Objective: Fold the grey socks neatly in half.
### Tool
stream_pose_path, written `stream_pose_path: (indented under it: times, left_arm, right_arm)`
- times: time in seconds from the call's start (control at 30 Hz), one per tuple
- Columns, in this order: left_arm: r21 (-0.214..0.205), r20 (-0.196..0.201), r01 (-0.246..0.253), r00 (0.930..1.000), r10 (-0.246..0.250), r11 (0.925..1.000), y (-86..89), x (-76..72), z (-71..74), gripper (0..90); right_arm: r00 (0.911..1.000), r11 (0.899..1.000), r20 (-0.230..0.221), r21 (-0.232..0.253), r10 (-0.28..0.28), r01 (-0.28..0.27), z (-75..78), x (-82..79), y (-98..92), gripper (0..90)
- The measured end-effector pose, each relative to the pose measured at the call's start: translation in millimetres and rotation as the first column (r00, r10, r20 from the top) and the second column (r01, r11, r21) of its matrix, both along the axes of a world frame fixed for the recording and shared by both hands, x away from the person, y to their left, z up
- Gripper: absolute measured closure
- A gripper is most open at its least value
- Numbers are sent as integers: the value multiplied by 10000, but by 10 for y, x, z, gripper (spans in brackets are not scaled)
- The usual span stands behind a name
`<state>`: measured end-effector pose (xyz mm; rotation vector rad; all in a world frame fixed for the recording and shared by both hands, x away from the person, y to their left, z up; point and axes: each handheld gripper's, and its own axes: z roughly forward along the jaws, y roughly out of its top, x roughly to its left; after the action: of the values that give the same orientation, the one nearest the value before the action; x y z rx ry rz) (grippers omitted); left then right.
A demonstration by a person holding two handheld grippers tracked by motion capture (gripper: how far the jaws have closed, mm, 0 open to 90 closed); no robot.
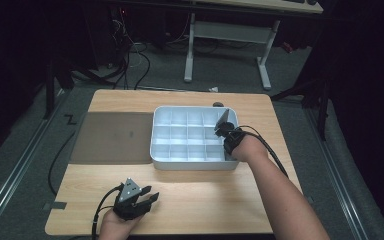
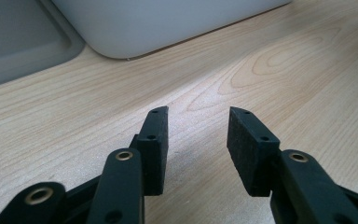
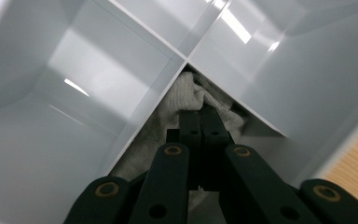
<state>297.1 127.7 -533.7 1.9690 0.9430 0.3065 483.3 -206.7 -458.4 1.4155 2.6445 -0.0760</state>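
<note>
Cloth (image 3: 186,100) sits right under the right claw (image 3: 200,114), whose tips are squeezed together in the tray (image 1: 160,150) pocket by the desk's (image 1: 205,200) right edge.

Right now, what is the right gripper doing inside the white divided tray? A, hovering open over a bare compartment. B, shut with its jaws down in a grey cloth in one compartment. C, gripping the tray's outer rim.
B: the right gripper has its jaws together, down in the grey cloth in a compartment of the tray.
</note>
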Motion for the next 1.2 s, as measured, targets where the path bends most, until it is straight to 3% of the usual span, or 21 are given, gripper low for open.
stream_pose_path:
  times: [0.13,0.2,0.3,0.43,0.57,0.7,0.83,0.97,1.07,1.2]
  left_arm:
    - [-9,-16,10,10000,-10,10000,2,3,0,593]
    - [-15,5,-1,10000,1,10000,2,4,0,593]
    - [-32,10,17,10000,-17,10000,-2,-3,8,593]
    - [-24,48,34,10000,-34,10000,-4,-11,15,592]
    - [-20,42,38,10000,-38,10000,-4,-9,15,592]
    - [-56,59,4,10000,-4,10000,-9,-16,12,592]
    - [-50,44,-3,10000,3,10000,-11,-14,9,592]
    - [-43,62,-24,10000,25,10000,-5,-15,12,590]
    - [-76,106,-76,9999,77,9999,-2,-16,14,582]
    - [-56,183,-124,9998,125,9999,7,-9,24,575]
  right_arm:
    - [10000,9998,-47,-159,70,-71,-55,6,37,890]
    - [9999,9999,-52,41,-119,120,26,-12,22,850]
    - [9998,9995,176,280,-121,116,251,-94,-53,864]
    - [9999,9998,94,205,-36,34,307,-178,-118,887]
    - [9989,9991,-233,60,-410,412,167,-263,-164,900]
    - [9969,9967,-257,294,-744,751,50,-267,-177,900]
    - [9987,9985,-247,319,-436,444,-1,-246,-184,900]
    - [9980,9977,-274,359,-564,574,-15,-245,-173,899]
    - [9977,9955,-71,667,-667,671,68,-256,-204,817]
    - [9963,9850,465,1602,-726,643,273,-311,-274,749]
